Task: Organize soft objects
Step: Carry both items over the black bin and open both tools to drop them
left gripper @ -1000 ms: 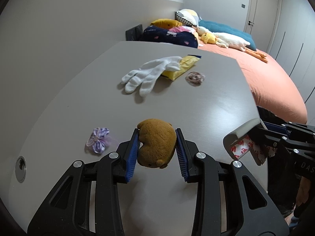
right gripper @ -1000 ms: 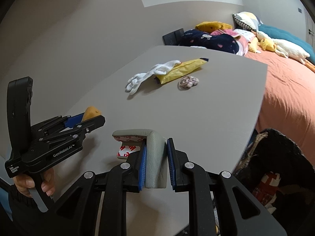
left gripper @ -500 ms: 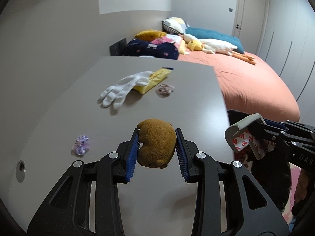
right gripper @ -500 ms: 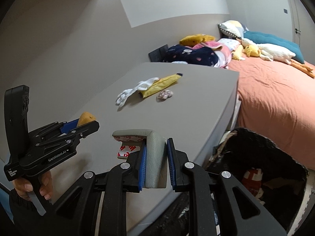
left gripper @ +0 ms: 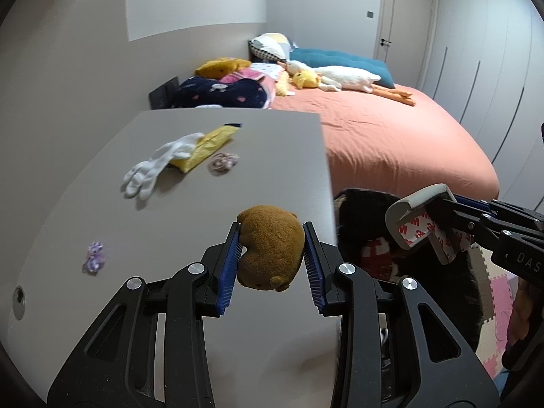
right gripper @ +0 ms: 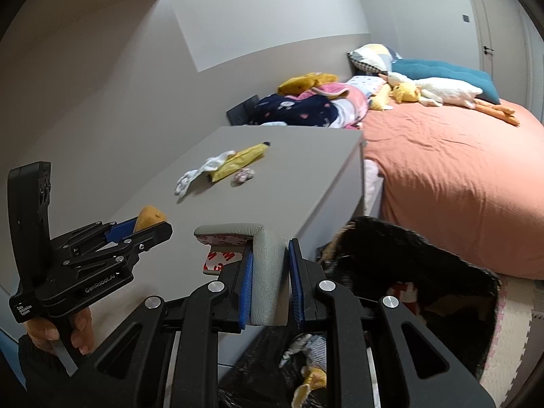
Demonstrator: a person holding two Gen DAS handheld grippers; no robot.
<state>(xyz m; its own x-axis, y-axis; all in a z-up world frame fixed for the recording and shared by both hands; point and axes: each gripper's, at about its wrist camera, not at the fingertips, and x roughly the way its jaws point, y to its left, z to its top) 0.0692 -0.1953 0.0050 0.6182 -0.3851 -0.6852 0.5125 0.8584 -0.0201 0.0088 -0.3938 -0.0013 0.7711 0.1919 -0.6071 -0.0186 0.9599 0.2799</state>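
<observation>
My left gripper is shut on a brown plush toy, held above the grey table near its right edge. From the right wrist view the same plush pokes out of the left gripper. My right gripper is shut on a grey foam corner guard with red-printed tape backing, held over a black basket. In the left wrist view that guard hangs above the basket. A white glove, a yellow pouch, a scrunchie and a purple bow lie on the table.
The black basket beside the table holds several soft items. A bed with an orange cover carries pillows and plush toys. A foam play mat covers the floor. A hand holds the left gripper's handle. A cable hole marks the table's left.
Both grippers have pulled back and swung right, off the table's middle toward the basket. The corner guard now hangs over the basket; the plush sits near the table's right edge.
</observation>
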